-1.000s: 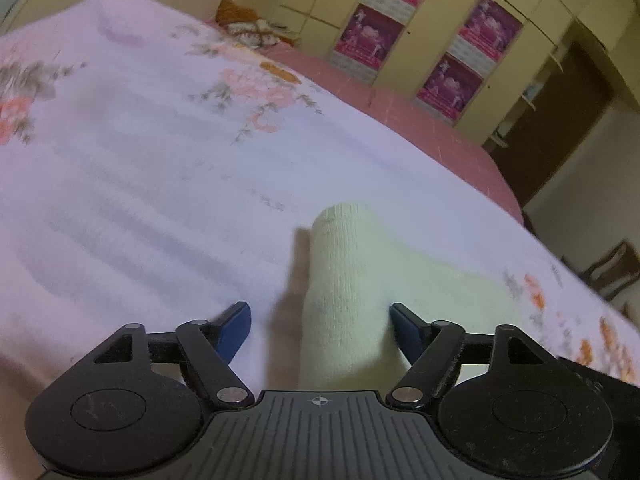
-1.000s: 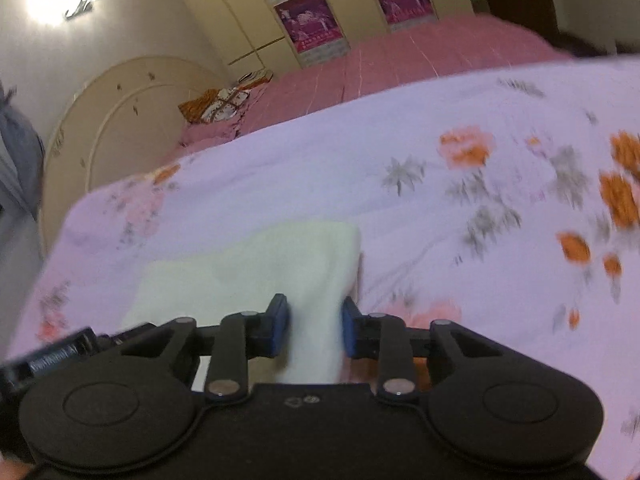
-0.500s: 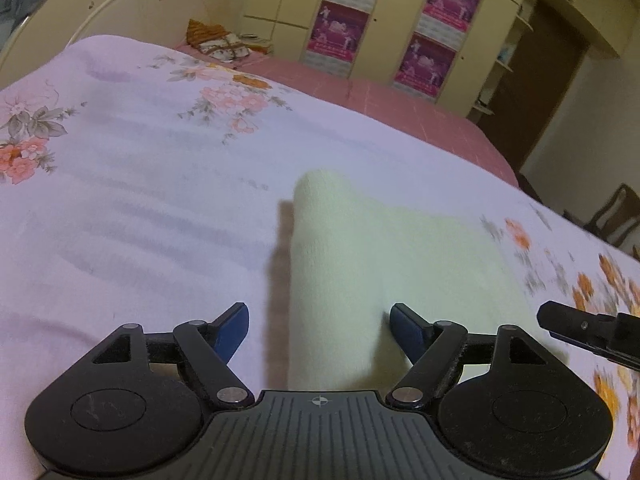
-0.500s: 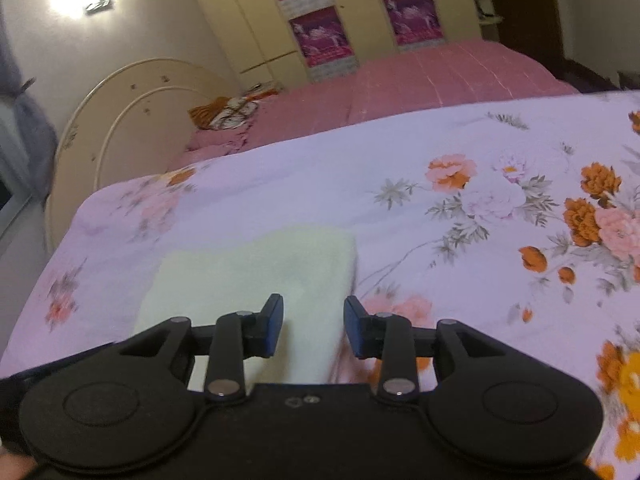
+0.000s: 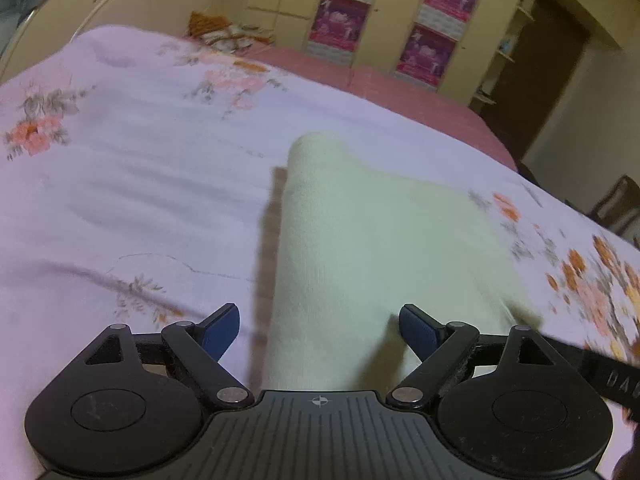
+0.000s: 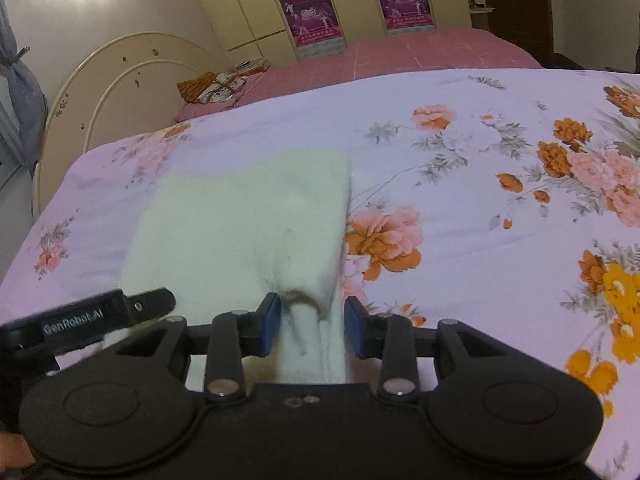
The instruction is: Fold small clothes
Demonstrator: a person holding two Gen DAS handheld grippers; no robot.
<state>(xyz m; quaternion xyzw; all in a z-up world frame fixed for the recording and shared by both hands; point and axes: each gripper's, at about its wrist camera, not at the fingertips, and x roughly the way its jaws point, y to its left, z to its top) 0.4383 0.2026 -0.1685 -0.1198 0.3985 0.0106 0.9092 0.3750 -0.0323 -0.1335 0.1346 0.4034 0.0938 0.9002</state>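
The pale cream knit garment [image 5: 384, 248] lies on the floral bedsheet [image 5: 132, 184], already doubled over, its near edge running under both my tools. My left gripper [image 5: 320, 332] stands wide: its jaws have just been opening further, and the cloth sits between them without either blue pad pressing on it, so I hold nothing there. My right gripper [image 6: 312, 324] is much narrower, and its jaws too have been opening a little; a bunched ridge of the garment [image 6: 248, 232] rises between the pads, the left pad touching it and the right pad standing clear, so I judge that pinch let go rather than held. I read both as releasing after laying a fold down. No basket or bin shows; farther back only a pink bedspread [image 6: 420, 50] and an orange patterned bundle [image 6: 214, 86] lie near the headboard [image 6: 116, 80].
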